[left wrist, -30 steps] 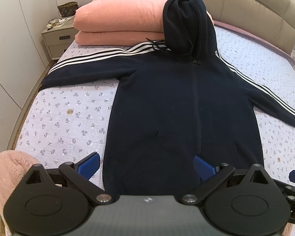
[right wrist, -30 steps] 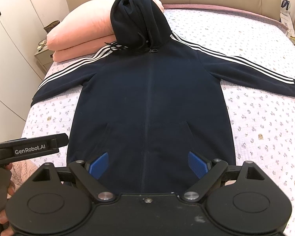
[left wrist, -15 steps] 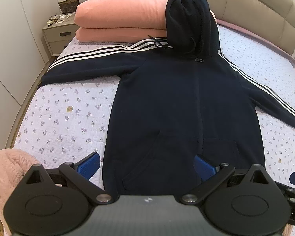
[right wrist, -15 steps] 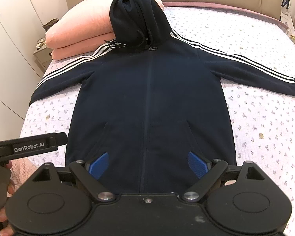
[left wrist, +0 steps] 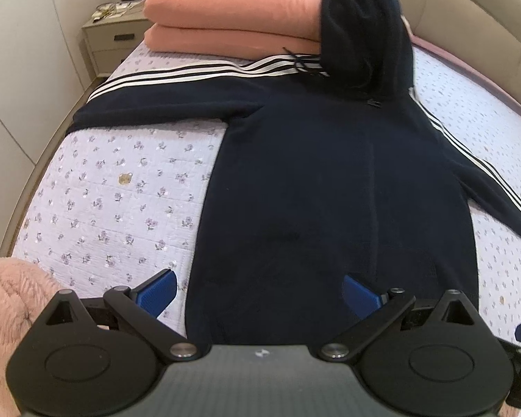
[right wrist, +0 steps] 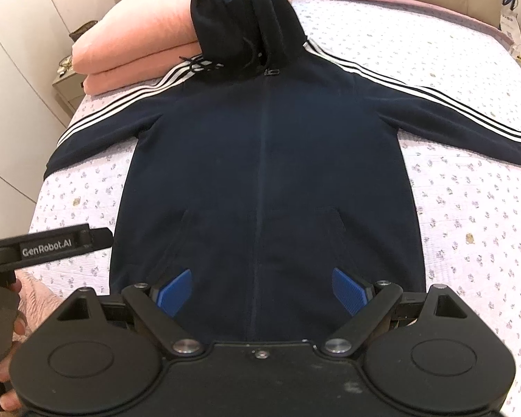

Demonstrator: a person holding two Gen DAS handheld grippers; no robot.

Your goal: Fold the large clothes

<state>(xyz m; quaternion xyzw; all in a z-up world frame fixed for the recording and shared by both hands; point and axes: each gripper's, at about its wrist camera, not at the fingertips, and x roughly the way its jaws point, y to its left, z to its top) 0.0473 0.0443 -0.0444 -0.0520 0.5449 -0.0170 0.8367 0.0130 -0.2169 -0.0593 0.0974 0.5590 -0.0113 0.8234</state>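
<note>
A navy zip hoodie point(left wrist: 330, 180) point(right wrist: 267, 160) with white sleeve stripes lies flat, front up, on the bed, sleeves spread to both sides. Its hood point(right wrist: 239, 14) rests up against the pink pillows. My left gripper point(left wrist: 257, 290) is open and empty, hovering over the hoodie's lower left hem. My right gripper point(right wrist: 262, 290) is open and empty, above the middle of the hem. The left gripper's body also shows at the left edge of the right wrist view point(right wrist: 45, 246).
Two stacked pink pillows point(left wrist: 232, 10) point(right wrist: 135, 52) lie at the head of the bed. The bed has a flowered lilac quilt point(left wrist: 121, 201). A nightstand point(left wrist: 111, 41) stands at the left. A fluffy pink sleeve point(left wrist: 14, 312) shows at lower left.
Both grippers have moved forward a little toward the hoodie; it looms larger. Both stay open. The hoodie has not moved.
</note>
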